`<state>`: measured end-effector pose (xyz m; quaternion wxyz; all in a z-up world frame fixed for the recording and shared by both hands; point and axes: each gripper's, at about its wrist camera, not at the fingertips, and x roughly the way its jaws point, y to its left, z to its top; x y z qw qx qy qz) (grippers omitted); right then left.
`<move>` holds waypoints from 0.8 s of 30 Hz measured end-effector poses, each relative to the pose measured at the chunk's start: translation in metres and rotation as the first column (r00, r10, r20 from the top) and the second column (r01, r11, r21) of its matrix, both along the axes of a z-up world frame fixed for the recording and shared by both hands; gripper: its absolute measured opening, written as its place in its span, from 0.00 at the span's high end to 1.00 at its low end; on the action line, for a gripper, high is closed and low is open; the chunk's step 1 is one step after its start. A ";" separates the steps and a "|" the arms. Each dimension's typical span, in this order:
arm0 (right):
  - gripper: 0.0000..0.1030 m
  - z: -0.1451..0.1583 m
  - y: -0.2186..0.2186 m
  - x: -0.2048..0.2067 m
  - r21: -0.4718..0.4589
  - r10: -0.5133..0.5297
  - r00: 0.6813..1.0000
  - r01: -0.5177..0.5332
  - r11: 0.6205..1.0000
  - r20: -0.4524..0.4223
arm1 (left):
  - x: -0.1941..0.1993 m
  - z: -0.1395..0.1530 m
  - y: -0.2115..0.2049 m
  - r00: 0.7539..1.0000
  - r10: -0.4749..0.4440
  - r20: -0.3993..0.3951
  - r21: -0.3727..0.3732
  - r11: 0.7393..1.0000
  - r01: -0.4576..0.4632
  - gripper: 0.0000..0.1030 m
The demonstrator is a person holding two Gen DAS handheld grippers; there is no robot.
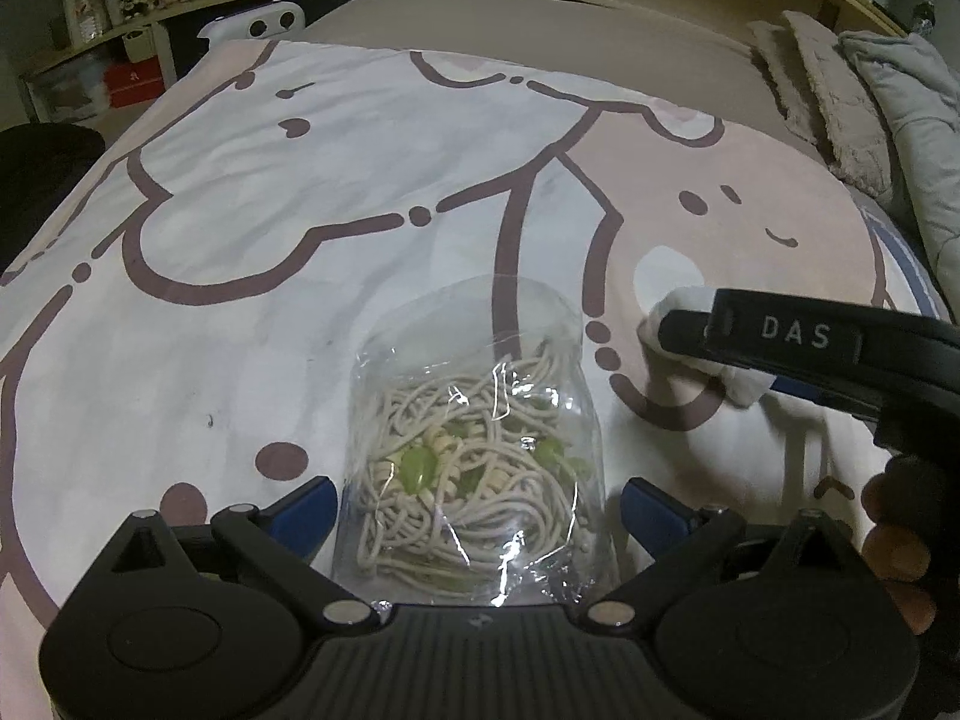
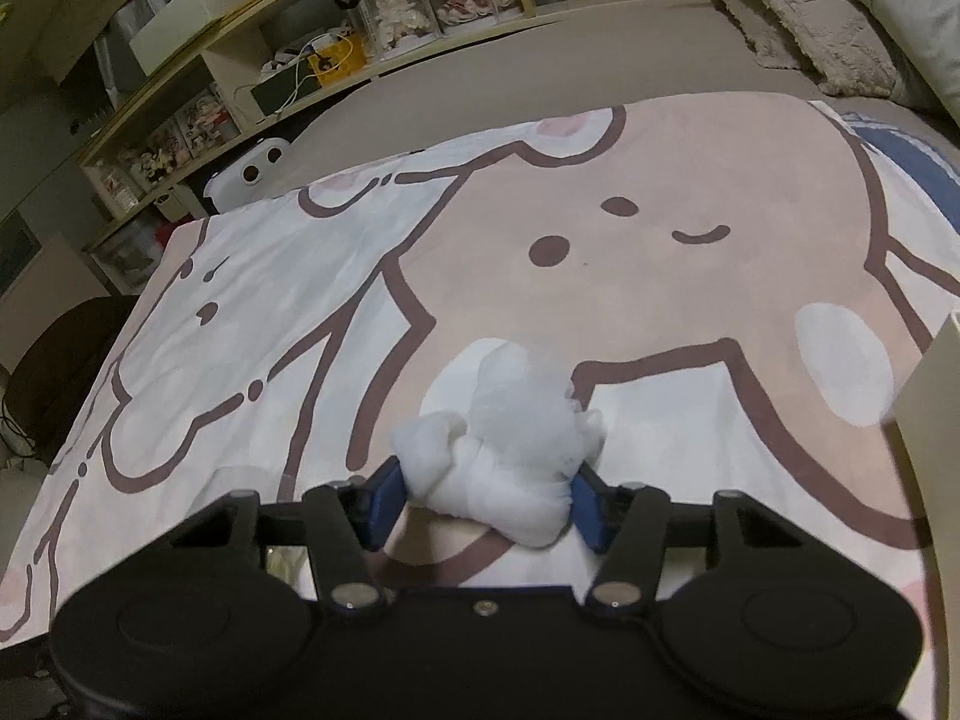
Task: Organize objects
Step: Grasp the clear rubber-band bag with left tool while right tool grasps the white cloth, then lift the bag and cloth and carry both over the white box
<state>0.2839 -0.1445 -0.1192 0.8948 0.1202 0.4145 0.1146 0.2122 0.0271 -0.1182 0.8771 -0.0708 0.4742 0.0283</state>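
A clear plastic bag of noodles with green pieces lies on the cartoon-print bedsheet, right between the blue fingers of my left gripper. The jaws are wide and do not press the bag. My right gripper is shut on a crumpled white cloth bundle and holds it just above the sheet. In the left wrist view the right gripper sits to the right of the bag, with the white cloth showing behind it.
Folded grey and beige blankets lie at the bed's far right. Shelves with dolls and boxes run along the far side. A white device sits at the bed's far left edge. A pale box edge stands at the right.
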 end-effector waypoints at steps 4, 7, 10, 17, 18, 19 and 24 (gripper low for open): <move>0.45 0.002 -0.001 -0.001 0.001 -0.005 1.000 0.005 1.000 -0.003 | -0.001 0.001 0.009 0.999 0.052 0.006 -0.016 0.999 -0.052 0.21; 0.45 0.009 -0.004 -0.006 -0.018 -0.009 1.000 0.010 1.000 0.013 | 0.000 0.003 0.011 0.999 0.047 0.008 -0.008 0.999 -0.047 0.28; 0.45 0.014 -0.006 -0.009 -0.019 -0.009 1.000 0.010 1.000 0.022 | -0.001 0.008 0.013 0.999 0.042 0.017 -0.017 0.999 -0.042 0.36; 0.45 0.035 -0.014 -0.026 -0.041 -0.016 0.998 0.018 0.999 0.059 | -0.007 0.031 0.014 0.996 0.029 0.084 -0.018 0.999 -0.028 0.41; 0.45 0.039 -0.016 -0.028 -0.039 -0.020 0.998 0.022 0.999 0.066 | -0.008 0.036 0.013 0.995 0.026 0.098 -0.017 1.000 -0.025 0.41; 0.45 0.043 -0.018 -0.030 -0.041 -0.024 0.997 0.027 0.999 0.072 | -0.010 0.041 0.013 0.994 0.025 0.110 -0.020 1.000 -0.023 0.41; 0.45 0.065 -0.032 -0.045 -0.051 -0.044 0.993 0.050 0.997 0.114 | -0.019 0.065 0.009 0.986 0.004 0.165 -0.020 1.000 -0.001 0.41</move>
